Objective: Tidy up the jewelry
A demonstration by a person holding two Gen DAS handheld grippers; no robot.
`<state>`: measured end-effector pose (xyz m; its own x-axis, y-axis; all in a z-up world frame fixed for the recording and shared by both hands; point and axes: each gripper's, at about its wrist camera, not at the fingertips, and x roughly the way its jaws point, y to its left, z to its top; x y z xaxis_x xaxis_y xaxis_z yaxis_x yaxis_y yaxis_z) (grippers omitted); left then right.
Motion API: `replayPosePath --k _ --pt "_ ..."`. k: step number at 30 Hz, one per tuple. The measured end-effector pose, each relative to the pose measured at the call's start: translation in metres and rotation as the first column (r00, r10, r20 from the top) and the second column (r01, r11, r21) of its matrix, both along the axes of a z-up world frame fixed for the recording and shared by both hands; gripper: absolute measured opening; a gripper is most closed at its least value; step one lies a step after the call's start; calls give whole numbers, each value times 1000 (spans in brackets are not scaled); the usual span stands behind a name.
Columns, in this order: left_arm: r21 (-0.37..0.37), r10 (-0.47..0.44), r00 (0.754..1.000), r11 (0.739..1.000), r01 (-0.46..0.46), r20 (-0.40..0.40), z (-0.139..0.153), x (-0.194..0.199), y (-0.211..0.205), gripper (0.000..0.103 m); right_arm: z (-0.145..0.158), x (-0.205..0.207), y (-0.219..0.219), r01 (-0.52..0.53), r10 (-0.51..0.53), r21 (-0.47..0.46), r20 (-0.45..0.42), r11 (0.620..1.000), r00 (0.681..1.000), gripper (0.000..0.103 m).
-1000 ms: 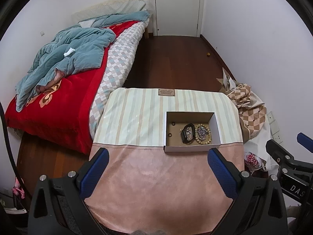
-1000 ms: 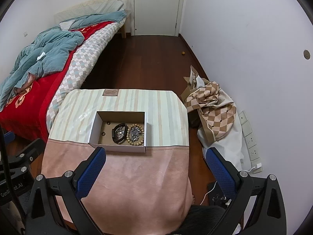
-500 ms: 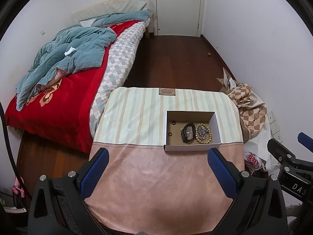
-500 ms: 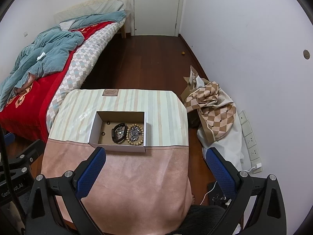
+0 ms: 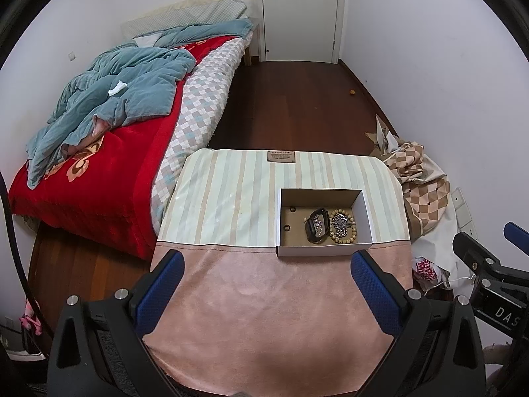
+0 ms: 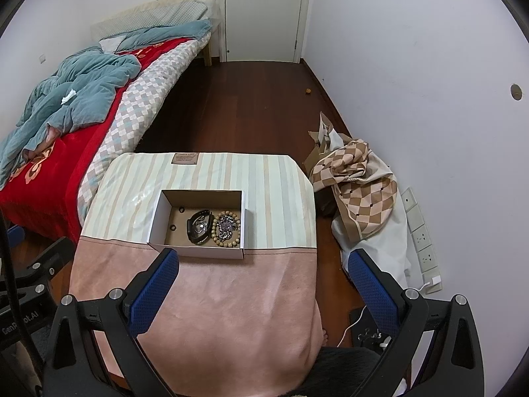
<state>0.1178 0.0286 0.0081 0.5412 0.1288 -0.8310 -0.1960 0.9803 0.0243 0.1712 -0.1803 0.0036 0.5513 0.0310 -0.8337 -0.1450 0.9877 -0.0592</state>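
Observation:
An open white cardboard box (image 5: pixel 324 250) (image 6: pixel 198 251) sits on the cloth-covered table (image 5: pixel 264 297) (image 6: pixel 211 297). Inside lie a black band (image 5: pixel 314 228) (image 6: pixel 197 228), a wooden bead bracelet (image 5: pixel 351 231) (image 6: pixel 215 231) ringed around a silver chain (image 5: pixel 340 224) (image 6: pixel 226 225), and two small dark rings (image 5: pixel 286 228) (image 6: pixel 172 227). My left gripper (image 5: pixel 264 284) is open and empty, held above the pink near part of the table, short of the box. My right gripper (image 6: pixel 263 281) is open and empty, held high, its left finger near the box's front wall.
A bed (image 5: pixel 109 152) with a red cover and a teal quilt stands left of the table. A checked cloth heap (image 6: pixel 360 192) and wall sockets (image 6: pixel 420 231) lie to the right. Dark wood floor (image 5: pixel 291 99) leads to a closed white door (image 5: pixel 297 13).
Both grippers have barely shifted; the views are nearly the same. Nothing was taken hold of or let go.

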Motion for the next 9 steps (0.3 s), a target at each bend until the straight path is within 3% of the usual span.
replayPosePath --k 9 --pt "-6 -4 1000 1000 4 27 6 -3 -1 103 0 -1 0 0 0 2 2 1000 1000 103"
